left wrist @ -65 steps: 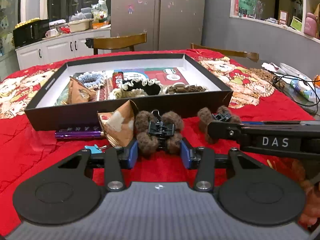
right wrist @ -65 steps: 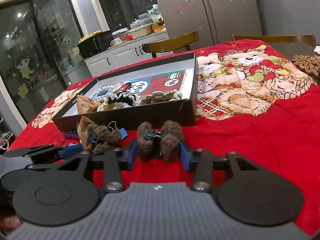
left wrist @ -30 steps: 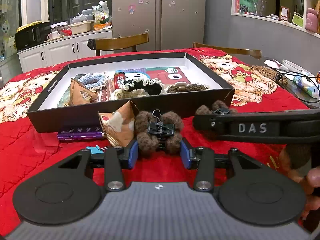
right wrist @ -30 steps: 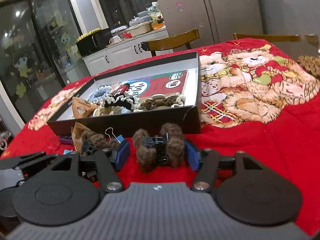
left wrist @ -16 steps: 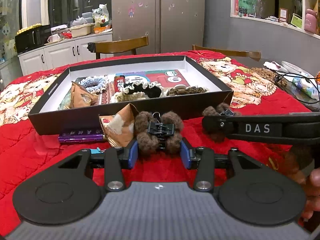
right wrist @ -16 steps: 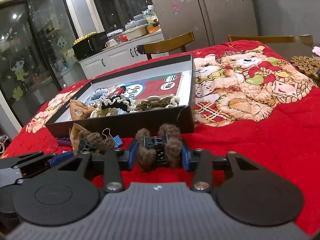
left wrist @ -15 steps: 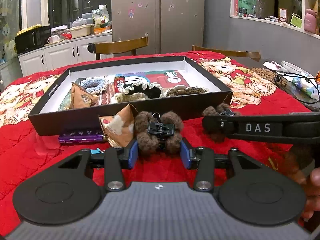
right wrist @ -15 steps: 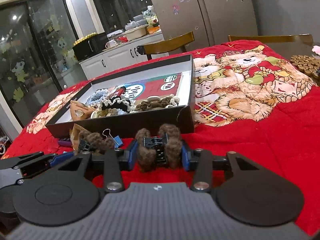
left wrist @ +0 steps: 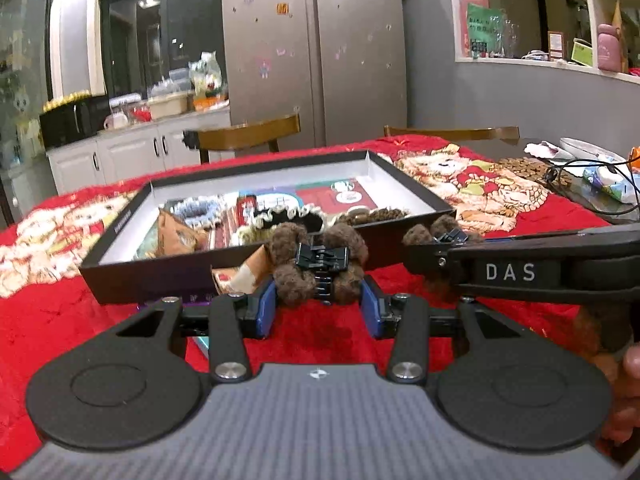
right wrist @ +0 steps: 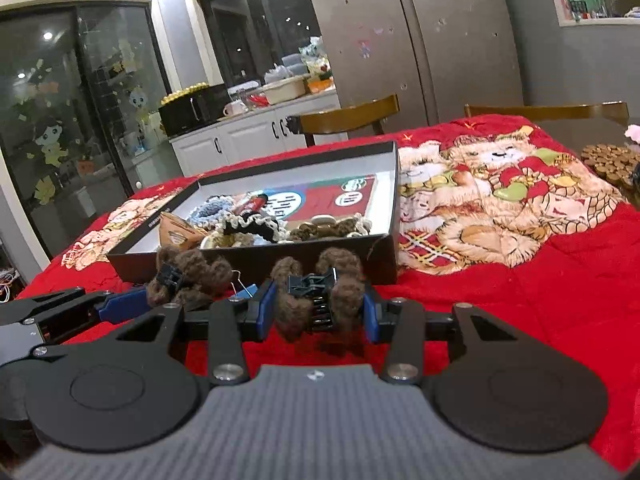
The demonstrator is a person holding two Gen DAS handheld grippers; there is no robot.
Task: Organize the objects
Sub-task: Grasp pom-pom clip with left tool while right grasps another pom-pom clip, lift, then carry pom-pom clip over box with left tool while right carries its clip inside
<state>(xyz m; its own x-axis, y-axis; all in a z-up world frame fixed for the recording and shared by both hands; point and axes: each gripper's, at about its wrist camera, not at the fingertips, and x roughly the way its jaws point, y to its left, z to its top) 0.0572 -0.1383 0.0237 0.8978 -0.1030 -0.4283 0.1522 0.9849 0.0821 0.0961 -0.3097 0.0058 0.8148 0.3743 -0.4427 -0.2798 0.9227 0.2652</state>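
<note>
My left gripper (left wrist: 318,308) is shut on a brown fuzzy hair claw clip (left wrist: 318,266) and holds it lifted in front of the black box (left wrist: 132,280). My right gripper (right wrist: 318,314) is shut on a second brown fuzzy claw clip (right wrist: 320,292), also lifted near the box (right wrist: 384,256) front wall. The box holds scrunchies (left wrist: 200,212), a snack packet (left wrist: 176,236) and a red booklet (left wrist: 340,196). The right gripper shows in the left wrist view (left wrist: 436,254); the left gripper shows in the right wrist view (right wrist: 132,302).
A red bear-print blanket (right wrist: 520,264) covers the table. A snack packet (left wrist: 244,272), a purple bar (left wrist: 196,298) and a blue binder clip (right wrist: 246,290) lie before the box. Cables and clutter (left wrist: 592,180) sit far right. Wooden chairs (left wrist: 248,136) stand behind the table.
Both grippers have risen off the blanket with their clips and now sit higher against the box front. The snack packet and purple bar are now partly hidden behind the left clip.
</note>
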